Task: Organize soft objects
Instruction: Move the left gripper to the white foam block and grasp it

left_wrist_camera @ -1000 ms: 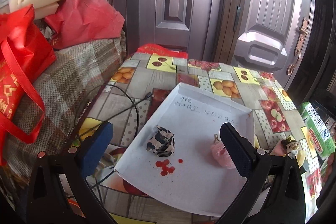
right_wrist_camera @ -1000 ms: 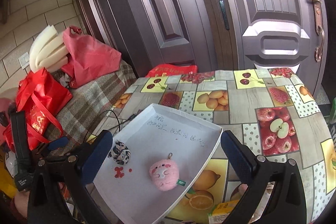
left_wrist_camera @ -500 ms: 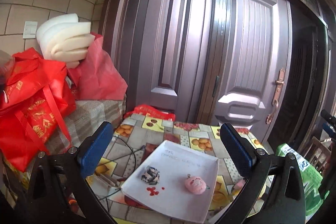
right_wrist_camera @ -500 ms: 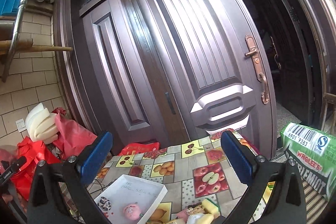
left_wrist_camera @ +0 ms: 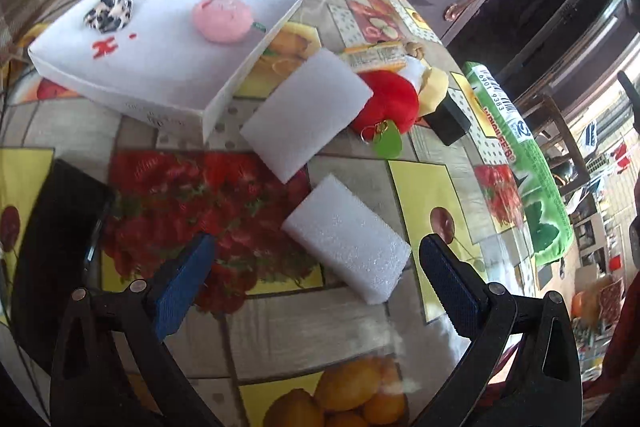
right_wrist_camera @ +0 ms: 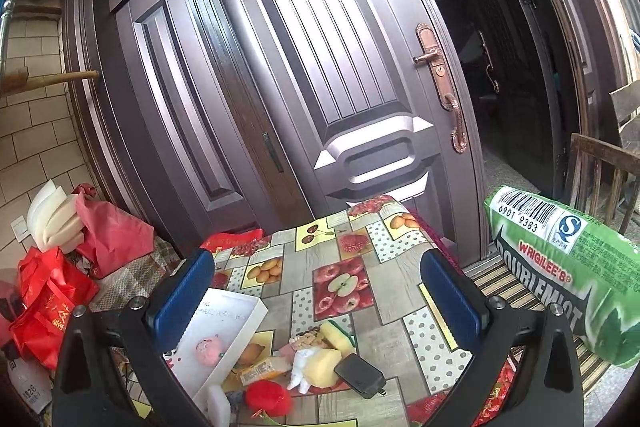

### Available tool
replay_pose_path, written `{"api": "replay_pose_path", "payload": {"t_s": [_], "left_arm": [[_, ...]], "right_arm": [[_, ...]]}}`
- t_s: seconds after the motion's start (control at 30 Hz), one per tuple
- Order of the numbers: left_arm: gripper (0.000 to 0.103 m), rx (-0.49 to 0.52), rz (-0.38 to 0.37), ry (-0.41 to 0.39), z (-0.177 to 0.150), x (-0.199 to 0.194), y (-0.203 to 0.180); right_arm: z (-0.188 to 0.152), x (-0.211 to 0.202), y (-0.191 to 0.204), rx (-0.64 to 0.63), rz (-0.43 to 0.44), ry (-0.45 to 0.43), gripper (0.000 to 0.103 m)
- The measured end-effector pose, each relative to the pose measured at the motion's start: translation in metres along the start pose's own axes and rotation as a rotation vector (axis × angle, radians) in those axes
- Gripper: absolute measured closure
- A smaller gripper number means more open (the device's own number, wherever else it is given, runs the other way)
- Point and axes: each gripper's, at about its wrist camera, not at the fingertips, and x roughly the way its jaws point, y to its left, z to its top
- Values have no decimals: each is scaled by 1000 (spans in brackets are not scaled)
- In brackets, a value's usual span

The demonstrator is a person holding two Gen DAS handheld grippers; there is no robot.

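On fruit-print tablecloth [left_wrist_camera: 280, 319], sponges [left_wrist_camera: 346, 255] lie before brown doors [right_wrist_camera: 320, 67].

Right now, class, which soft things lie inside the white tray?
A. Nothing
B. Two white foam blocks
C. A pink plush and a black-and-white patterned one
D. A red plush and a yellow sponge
C: the pink plush and the black-and-white plush lie in the white tray; both white foam blocks rest outside it.

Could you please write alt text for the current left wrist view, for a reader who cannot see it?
The open left gripper hovers over a fruit-patterned tablecloth, jaws apart around the near white rectangular foam block. Beyond lie a second white foam block, a red plush toy, and a white shallow cardboard tray holding a pink round plush and a black-and-white patterned fabric ball.
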Motion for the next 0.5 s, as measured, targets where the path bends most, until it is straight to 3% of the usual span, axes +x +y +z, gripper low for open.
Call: {"api": "replay_pose_path", "payload": {"t_s": [0.1, 0.27, 0.43, 0.5], "left_arm": [[0, -59, 52, 45, -1, 22, -13], [0, -57, 142, 25, 7, 45, -35], [0, -7, 266, 6, 8, 64, -48], [5, 29, 287, -2, 4, 64, -51]], "right_arm": [[0, -2, -10, -14, 7, 18, 0], [-5, -2, -28, -18, 14, 59, 0], [-7, -4, -39, -48, 8, 92, 0], [-11, -1, -39, -72, 22, 116, 0]]}}
